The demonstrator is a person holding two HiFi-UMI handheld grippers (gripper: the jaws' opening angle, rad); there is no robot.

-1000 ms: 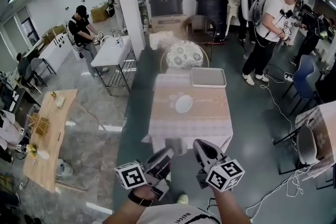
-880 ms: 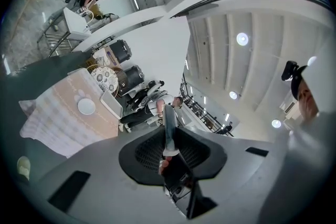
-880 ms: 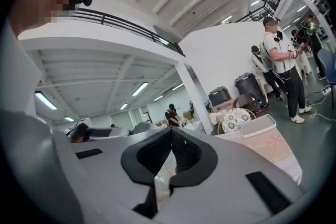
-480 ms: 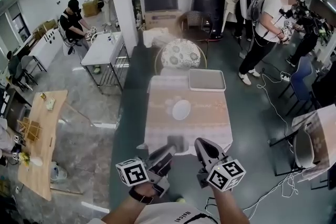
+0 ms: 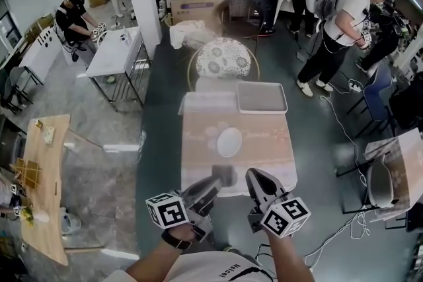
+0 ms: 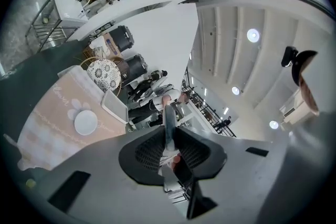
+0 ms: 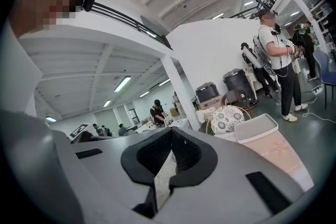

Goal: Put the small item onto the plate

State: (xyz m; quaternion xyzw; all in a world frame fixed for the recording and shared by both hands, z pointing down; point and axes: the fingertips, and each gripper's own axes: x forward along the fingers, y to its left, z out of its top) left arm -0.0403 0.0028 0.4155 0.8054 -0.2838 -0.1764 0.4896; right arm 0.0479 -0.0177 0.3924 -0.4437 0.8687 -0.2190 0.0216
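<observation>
So the left gripper is clamped on the small item, a thin grey flat piece poking up between its jaws in the left gripper view. It's held up in the air by the near edge of the table. The white plate sits mid-table on the pinkish cloth, apart from the item, with a tray behind it. The right gripper is closed tip to tip on nothing, right beside the left one.
</observation>
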